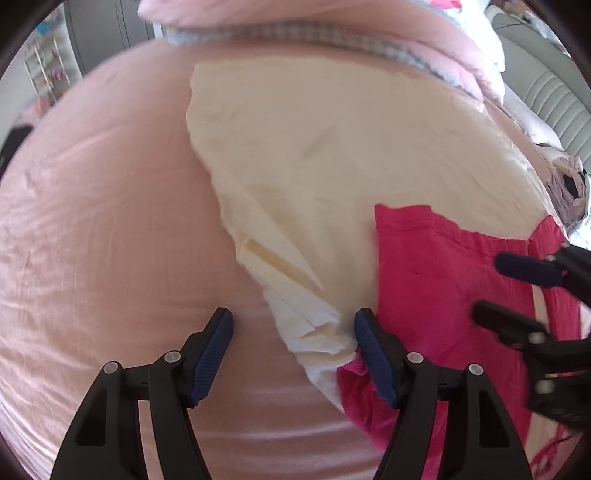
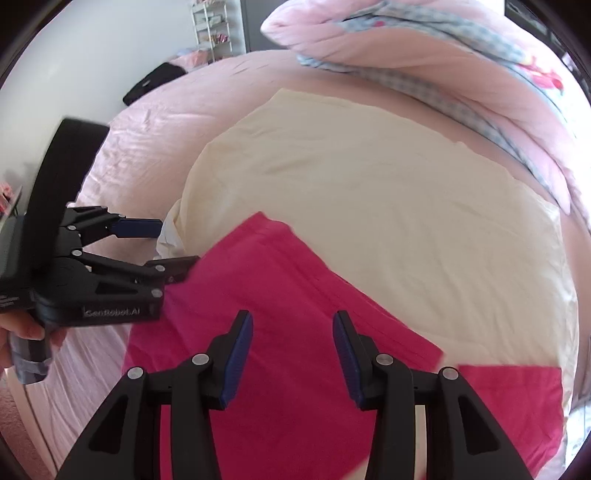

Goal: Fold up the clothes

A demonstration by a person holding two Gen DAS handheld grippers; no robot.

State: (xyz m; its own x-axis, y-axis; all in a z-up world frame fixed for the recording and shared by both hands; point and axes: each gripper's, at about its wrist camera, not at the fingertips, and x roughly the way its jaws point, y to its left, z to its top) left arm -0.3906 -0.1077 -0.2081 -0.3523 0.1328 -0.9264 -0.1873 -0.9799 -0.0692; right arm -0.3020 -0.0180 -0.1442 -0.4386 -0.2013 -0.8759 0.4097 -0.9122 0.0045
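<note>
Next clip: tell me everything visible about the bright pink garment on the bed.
The pink garment is a plain, thin, matte fabric in vivid magenta, spread mostly flat with a straight edge and a squared corner. It lies on the pink bedsheet and overlaps the near edge of the cream garment. No print or buttons are visible. The right gripper hovers open above it; the left gripper is open at its corner, not gripping.

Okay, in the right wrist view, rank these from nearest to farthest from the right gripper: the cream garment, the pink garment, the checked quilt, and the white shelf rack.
Measured from the right gripper:
1. Pink garment, directly under the open jaws.
2. Cream garment, just beyond, partly under the pink one.
3. Checked quilt, bunched along the bed's far side, upper right.
4. White shelf rack, off the bed by the back wall, top centre.
</note>
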